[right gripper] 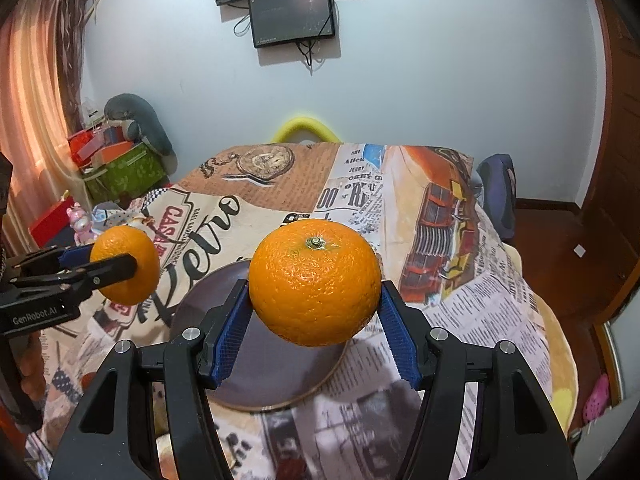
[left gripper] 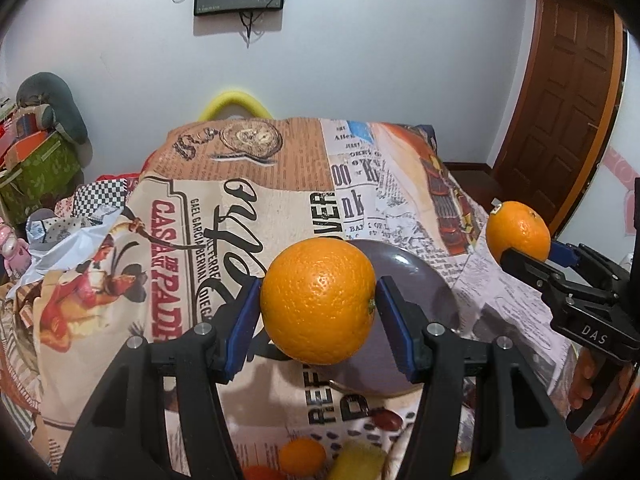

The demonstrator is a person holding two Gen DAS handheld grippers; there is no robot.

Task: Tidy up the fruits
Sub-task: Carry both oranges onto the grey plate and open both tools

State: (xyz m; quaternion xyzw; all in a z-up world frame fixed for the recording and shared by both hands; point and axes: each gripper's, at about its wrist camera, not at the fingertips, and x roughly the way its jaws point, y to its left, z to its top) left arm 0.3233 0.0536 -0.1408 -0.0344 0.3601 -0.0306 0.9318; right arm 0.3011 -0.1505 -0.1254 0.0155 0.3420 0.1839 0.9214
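Note:
My left gripper (left gripper: 318, 304) is shut on an orange (left gripper: 318, 300) and holds it in the air over the near left edge of a dark purple plate (left gripper: 416, 280). My right gripper (right gripper: 314, 312) is shut on a second orange (right gripper: 315, 282), also held above the plate (right gripper: 264, 356). Each gripper shows in the other's view: the right one with its orange (left gripper: 518, 236) at the right, the left one with its orange (right gripper: 126, 264) at the left. The plate is bare.
The plate lies on a table under a printed retro newspaper cloth (left gripper: 240, 200). A small orange fruit (left gripper: 302, 456) and a yellow fruit (left gripper: 360, 460) lie at the near edge. Boxes and clutter (left gripper: 36, 160) stand at the left. A wooden door (left gripper: 568, 100) is at the right.

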